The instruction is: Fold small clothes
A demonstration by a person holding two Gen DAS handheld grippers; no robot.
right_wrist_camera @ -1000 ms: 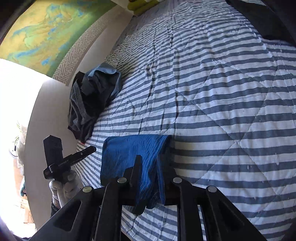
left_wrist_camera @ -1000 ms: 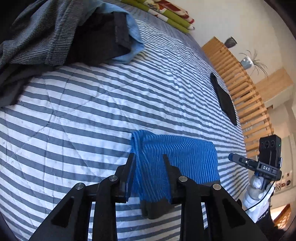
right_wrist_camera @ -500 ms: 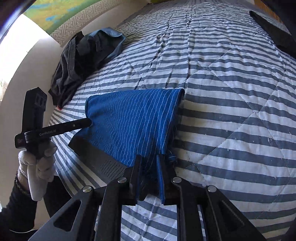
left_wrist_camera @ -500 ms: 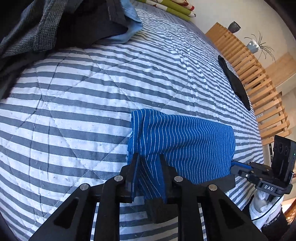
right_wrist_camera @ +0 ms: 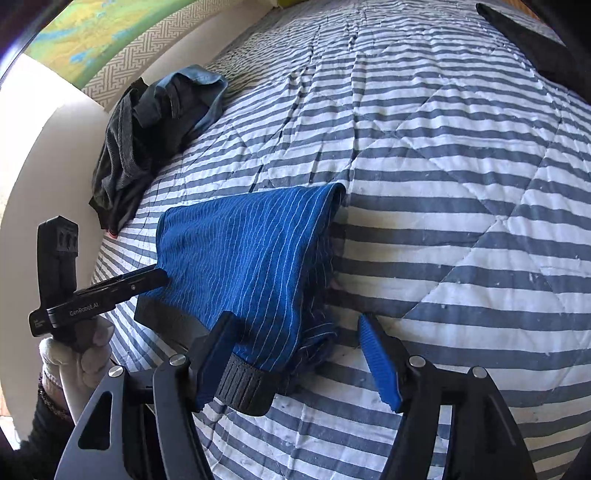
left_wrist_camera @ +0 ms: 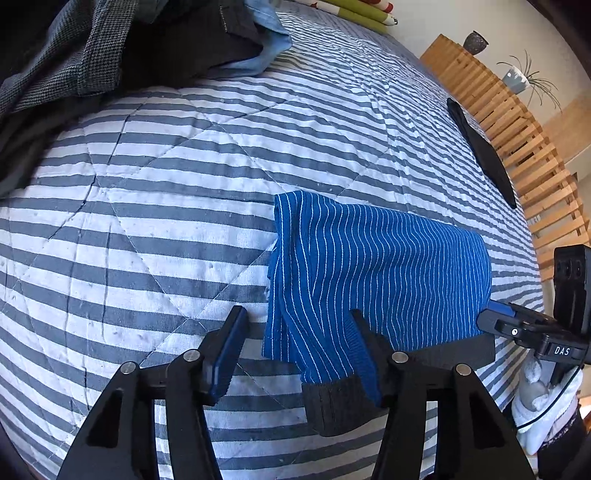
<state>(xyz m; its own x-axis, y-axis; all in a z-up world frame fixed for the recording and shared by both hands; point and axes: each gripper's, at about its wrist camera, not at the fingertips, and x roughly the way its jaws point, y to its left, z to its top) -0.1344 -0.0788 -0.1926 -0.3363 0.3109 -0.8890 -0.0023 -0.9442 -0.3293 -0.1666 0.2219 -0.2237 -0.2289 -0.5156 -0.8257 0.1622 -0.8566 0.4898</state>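
A blue pinstriped pair of briefs with a dark waistband lies folded on the striped quilt. My left gripper hovers over its near left corner. Its jaws are opening; the cloth sits between them and rests against the right finger only. In the right wrist view the briefs lie ahead, and my right gripper is also opening over the near right corner. The fabric leans on its left finger; the right pad is clear of it. Each view shows the other gripper at the garment's far side.
A heap of dark and grey clothes lies at the quilt's far left edge. A flat black item rests near the wooden slatted frame. Green pillows sit at the far end. A gloved hand holds the left gripper.
Both grippers came down with the blue briefs pinched in them, laid the garment on the quilt, then opened. The cloth has slipped free of the pads.
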